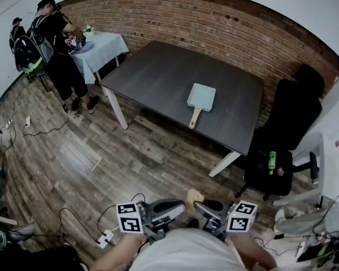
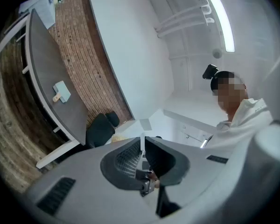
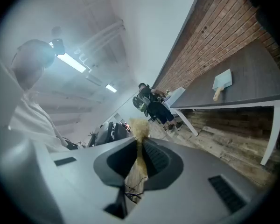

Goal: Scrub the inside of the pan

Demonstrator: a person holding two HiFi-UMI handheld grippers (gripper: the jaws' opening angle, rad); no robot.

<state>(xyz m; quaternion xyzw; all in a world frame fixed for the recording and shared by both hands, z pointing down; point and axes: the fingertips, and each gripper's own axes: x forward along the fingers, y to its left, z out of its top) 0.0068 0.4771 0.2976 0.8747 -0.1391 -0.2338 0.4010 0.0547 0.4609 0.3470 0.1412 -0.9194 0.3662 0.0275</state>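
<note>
Head view, pale-blue square pan (image 1: 201,97), wooden handle (image 1: 195,118)

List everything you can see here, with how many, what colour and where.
table: one, dark grey top with white legs, by the brick wall
pan: one, pale blue with a wooden handle, on the table
office chair: one, black, right of the table
bottle: one, green, on the chair seat
small table: one, pale cloth over it, back left
people: two it seems, dark clothes, at the small table
power strip: one, white, on the wooden floor
scrubber: one, tan, pinched in the right gripper
left gripper: one, grey, shut on nothing
right gripper: one, grey, shut on the scrubber
</note>
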